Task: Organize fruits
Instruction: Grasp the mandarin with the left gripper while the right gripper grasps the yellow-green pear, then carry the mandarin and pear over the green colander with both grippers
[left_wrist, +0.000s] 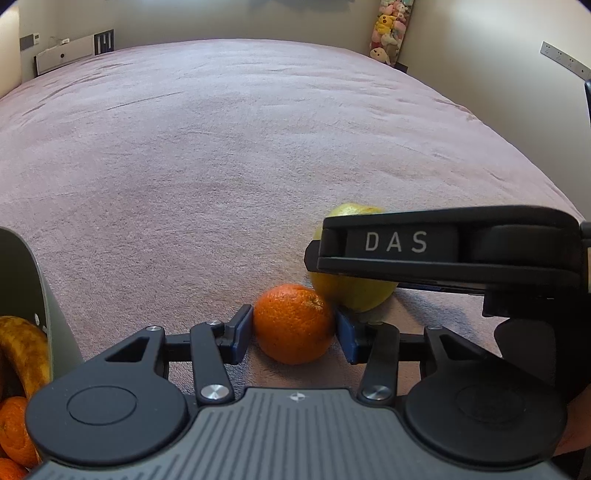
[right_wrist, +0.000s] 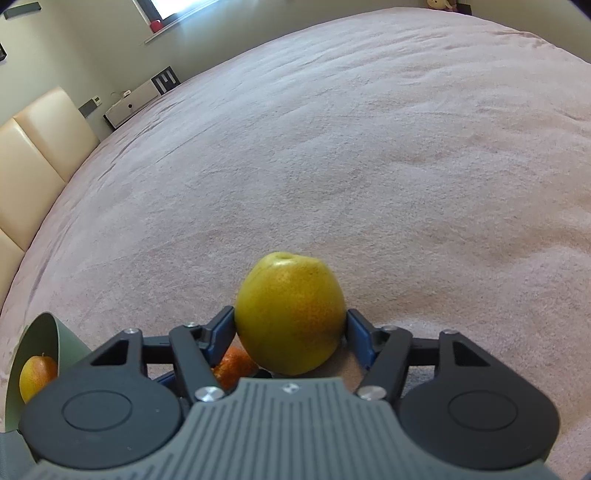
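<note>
My left gripper (left_wrist: 294, 328) is shut on an orange (left_wrist: 293, 323) that rests low on the pink blanket. My right gripper (right_wrist: 291, 328) is shut on a yellow-green apple (right_wrist: 290, 314); the apple also shows in the left wrist view (left_wrist: 354, 291), just behind and right of the orange, partly hidden by the right gripper's black body (left_wrist: 443, 251). The orange peeks out under the apple in the right wrist view (right_wrist: 234, 365). A green bowl (left_wrist: 26, 280) at the left holds a banana (left_wrist: 26, 350) and oranges (left_wrist: 13, 428); in the right wrist view the bowl (right_wrist: 66, 343) holds a yellow-red fruit (right_wrist: 37, 376).
The pink blanket (left_wrist: 258, 147) covers a wide bed stretching far ahead. A cream headboard (right_wrist: 33, 155) stands at the left. Plush toys (left_wrist: 389, 29) hang in the far corner. A white unit (left_wrist: 62, 55) sits by the far wall.
</note>
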